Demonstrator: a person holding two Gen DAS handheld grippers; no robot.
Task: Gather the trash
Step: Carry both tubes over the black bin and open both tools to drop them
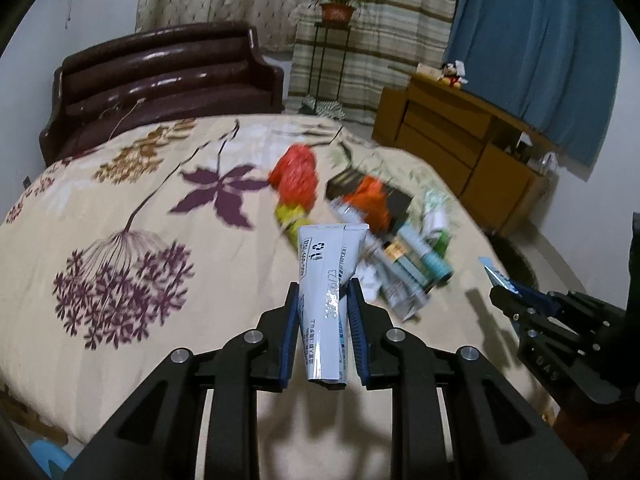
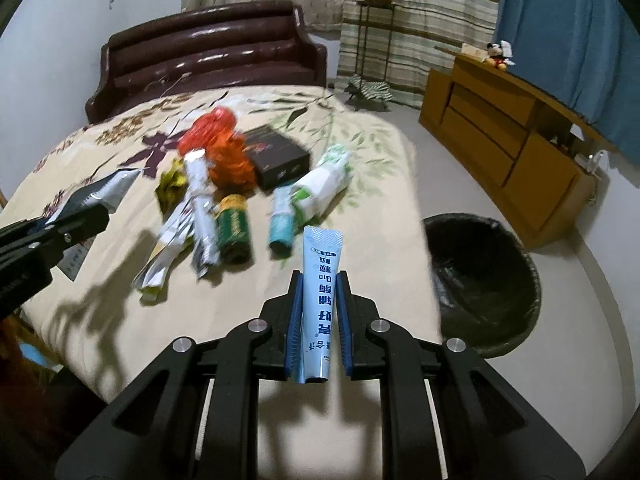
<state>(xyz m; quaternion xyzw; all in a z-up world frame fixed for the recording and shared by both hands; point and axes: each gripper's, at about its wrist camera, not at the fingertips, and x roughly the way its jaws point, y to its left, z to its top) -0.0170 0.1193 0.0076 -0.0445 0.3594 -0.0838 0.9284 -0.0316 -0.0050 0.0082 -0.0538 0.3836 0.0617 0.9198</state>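
While both grippers hang over the foot of the bed [image 2: 380, 168], we note that each has its jaws clamped on a tube. The left gripper [image 1: 322, 300] pinches a white tube [image 1: 328, 280] between its blue pads [image 1: 291, 328], crimped end pointing away from the camera and the rest running back between the fingers. The right gripper [image 2: 319, 292] grips a light blue tube [image 2: 320, 292] the same way, upright between the pads, crimped end up, printed characters visible on its face. In the right wrist view the left gripper appears at the left edge with the silver end of its tube sticking out. The remaining trash lies in a loose pile on the floral bedspread: a red net bag [image 2: 208, 128], a crumpled orange wrapper [image 2: 232, 164], a black box [image 2: 278, 158], a green can [image 2: 233, 228] on its side, a teal tube [image 2: 282, 220], a white and green carton [image 2: 324, 182], and flattened foil wrappers [image 2: 176, 232]. Much of the pile is motion-blurred in the left wrist view. A dark trash bin [image 2: 486, 280] with a black liner stands on the floor just beside the bed, to the right of the right gripper. A wooden dresser [image 2: 504, 144] stands against the far wall.
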